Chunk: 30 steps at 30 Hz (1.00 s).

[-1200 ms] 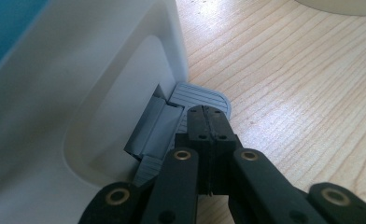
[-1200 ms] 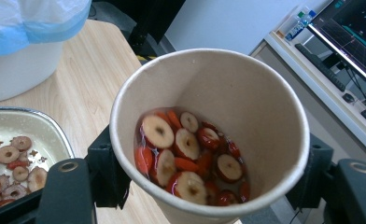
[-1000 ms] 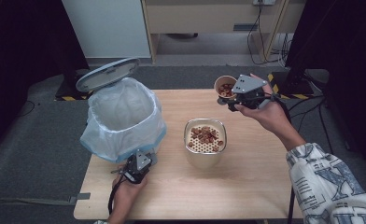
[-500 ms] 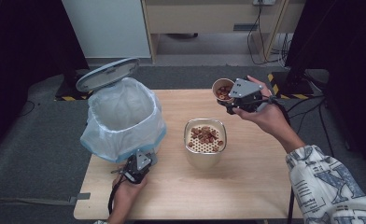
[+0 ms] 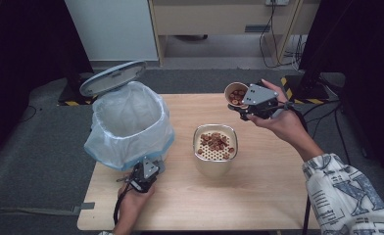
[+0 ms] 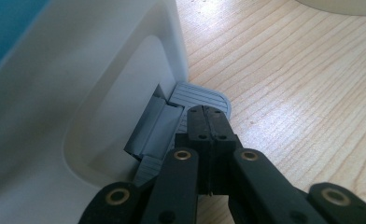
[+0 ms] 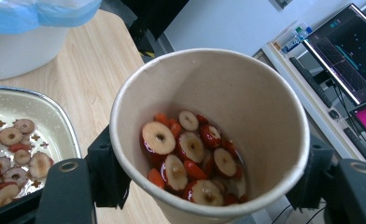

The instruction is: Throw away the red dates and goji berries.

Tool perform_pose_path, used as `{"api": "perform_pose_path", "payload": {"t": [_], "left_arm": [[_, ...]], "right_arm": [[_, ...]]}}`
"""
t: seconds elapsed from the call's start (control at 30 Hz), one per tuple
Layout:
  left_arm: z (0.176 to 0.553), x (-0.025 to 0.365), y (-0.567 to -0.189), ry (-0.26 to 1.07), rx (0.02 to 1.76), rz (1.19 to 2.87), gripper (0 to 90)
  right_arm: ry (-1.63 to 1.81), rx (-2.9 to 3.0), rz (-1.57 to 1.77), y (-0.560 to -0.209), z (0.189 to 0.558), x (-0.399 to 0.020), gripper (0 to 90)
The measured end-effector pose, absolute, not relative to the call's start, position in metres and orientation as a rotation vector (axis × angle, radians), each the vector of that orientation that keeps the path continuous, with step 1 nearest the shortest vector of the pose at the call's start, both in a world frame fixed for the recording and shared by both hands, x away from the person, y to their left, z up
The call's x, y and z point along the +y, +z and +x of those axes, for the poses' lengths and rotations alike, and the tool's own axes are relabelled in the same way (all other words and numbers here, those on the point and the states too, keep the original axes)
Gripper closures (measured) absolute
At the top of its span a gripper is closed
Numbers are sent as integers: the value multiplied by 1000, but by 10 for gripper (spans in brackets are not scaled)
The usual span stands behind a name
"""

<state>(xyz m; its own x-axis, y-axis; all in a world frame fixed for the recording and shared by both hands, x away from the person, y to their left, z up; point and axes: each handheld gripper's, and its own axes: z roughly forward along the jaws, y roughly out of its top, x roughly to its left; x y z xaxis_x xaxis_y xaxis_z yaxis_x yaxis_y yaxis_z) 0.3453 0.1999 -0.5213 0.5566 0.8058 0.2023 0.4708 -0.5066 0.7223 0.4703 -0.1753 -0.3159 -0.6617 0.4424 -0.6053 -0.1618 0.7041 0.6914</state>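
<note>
Grey pedal (image 6: 200, 95) of the lined bin (image 5: 129, 128) sits under the clenched, empty left gripper (image 5: 145, 175); press steadily so the lid (image 5: 112, 78) stays up. Rightward stands the strainer bowl (image 5: 215, 147). Right gripper (image 5: 243, 105) clasps the paper cup (image 7: 209, 135) of jujube slices (image 7: 190, 156), raised beyond the bowl; tip it slowly.

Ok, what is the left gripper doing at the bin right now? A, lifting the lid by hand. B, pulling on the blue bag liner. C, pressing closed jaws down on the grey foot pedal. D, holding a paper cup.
C: in the left gripper view the left gripper has its jaws closed with the tips on the grey pedal at the base of the bin, whose lid stands open.
</note>
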Motion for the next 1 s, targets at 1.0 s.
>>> {"api": "perform_pose_path", "payload": {"t": [1.0], "left_arm": [[345, 200, -521, 708, 1020, 2179, 898]], "right_arm": [[873, 2090, 124, -323, 459, -165, 306]]}}
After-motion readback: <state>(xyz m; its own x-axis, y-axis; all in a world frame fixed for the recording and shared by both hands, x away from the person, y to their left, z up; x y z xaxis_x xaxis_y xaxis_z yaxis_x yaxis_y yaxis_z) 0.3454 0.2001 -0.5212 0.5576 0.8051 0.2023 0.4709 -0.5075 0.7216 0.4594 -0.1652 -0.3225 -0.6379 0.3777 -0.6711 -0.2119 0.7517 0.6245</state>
